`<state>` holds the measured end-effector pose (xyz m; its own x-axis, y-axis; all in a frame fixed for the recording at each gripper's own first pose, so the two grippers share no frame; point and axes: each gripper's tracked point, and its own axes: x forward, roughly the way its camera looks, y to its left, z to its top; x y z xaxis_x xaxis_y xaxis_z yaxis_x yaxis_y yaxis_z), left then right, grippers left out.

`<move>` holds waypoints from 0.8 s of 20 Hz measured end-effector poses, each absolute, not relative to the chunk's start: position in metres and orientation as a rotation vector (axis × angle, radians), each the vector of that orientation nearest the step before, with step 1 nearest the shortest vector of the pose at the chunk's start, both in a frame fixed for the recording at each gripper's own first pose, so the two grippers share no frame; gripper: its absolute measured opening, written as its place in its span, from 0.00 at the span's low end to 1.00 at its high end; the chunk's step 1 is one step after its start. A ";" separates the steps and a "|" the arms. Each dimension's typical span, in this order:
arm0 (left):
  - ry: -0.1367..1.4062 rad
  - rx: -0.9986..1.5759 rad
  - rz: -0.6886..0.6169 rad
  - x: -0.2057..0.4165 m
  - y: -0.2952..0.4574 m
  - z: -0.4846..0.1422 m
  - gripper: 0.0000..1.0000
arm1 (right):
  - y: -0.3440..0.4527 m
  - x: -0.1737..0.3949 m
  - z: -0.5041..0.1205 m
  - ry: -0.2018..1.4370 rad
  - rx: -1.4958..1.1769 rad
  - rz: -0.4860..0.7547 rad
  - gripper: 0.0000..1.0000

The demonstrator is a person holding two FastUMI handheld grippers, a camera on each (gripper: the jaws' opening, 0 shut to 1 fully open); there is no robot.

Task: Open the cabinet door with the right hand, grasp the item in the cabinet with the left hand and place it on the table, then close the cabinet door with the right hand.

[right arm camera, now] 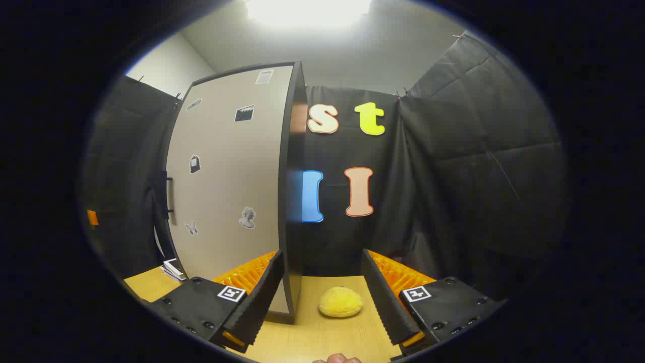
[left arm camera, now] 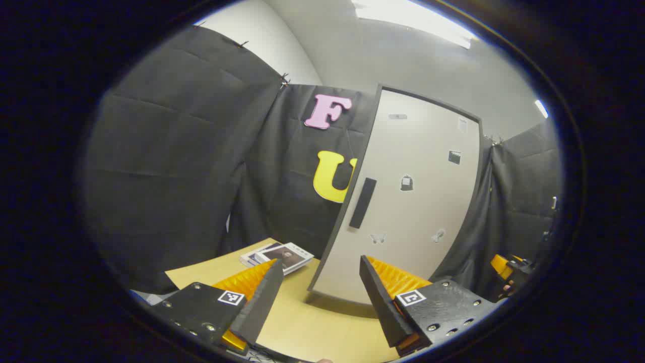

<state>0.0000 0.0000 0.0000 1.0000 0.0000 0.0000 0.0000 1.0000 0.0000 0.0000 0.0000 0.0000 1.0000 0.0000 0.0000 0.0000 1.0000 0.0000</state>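
Both tongs are gaping wide, holding nothing: left gripper (left arm camera: 318, 292) facing the shut cabinet door (left arm camera: 408, 201), right gripper (right arm camera: 322, 290) hovering near the yellow item (right arm camera: 340, 302) on the table (right arm camera: 322, 335).

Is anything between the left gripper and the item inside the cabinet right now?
Yes. In the left gripper view the cabinet door stands shut ahead of the left gripper, covering the interior; its handle is untouched.

You have one cabinet (left arm camera: 413, 201) with one door handle (left arm camera: 363, 202) standing on one counter (left arm camera: 312, 322). One yellow item (right arm camera: 340, 302) lies on it, and one stack of booklets (left arm camera: 279, 256). You can count five stickers (left arm camera: 406, 182) on the door. You hold two grippers, each with its jaws apart.
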 end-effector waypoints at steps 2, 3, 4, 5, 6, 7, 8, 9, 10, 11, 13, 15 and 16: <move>-0.027 0.000 -0.030 0.011 -0.010 0.005 0.91 | -0.001 0.000 -0.005 -0.002 0.012 -0.012 0.97; -0.040 0.002 -0.041 0.018 -0.009 0.011 0.92 | -0.001 -0.001 -0.005 -0.013 0.023 -0.023 0.97; -0.038 0.006 -0.037 0.024 -0.006 0.013 0.93 | 0.000 0.000 -0.004 -0.009 0.027 -0.030 0.97; -0.034 0.015 -0.043 0.030 -0.005 0.013 0.93 | 0.002 -0.001 -0.006 0.005 0.020 -0.031 0.97; -0.042 0.028 -0.053 0.035 -0.004 0.018 0.93 | 0.005 -0.003 0.000 -0.015 0.009 -0.026 0.97; -0.058 0.041 -0.050 0.039 0.000 0.025 0.91 | 0.005 -0.004 0.007 -0.042 -0.011 -0.032 0.97; -0.061 0.046 -0.039 0.043 0.006 0.026 0.94 | 0.005 -0.005 0.011 -0.051 -0.031 -0.043 0.94; -0.051 0.044 -0.043 0.046 0.009 0.022 0.91 | 0.008 -0.007 0.012 -0.049 -0.036 -0.046 0.94; -0.041 0.038 -0.063 0.050 0.008 0.022 0.93 | 0.012 -0.008 0.013 -0.045 -0.026 -0.046 0.94; -0.035 0.031 -0.079 0.055 0.010 0.022 0.91 | 0.018 -0.007 0.015 -0.045 -0.009 -0.047 0.95; -0.036 0.020 -0.095 0.064 0.020 0.032 0.93 | 0.031 -0.004 0.013 -0.040 0.023 -0.049 0.95; -0.046 0.027 -0.098 0.071 0.033 0.042 0.91 | 0.046 -0.001 0.008 -0.018 0.043 -0.052 0.97; -0.052 0.034 -0.099 0.076 0.041 0.047 0.93 | 0.053 0.001 0.006 -0.004 0.050 -0.056 0.97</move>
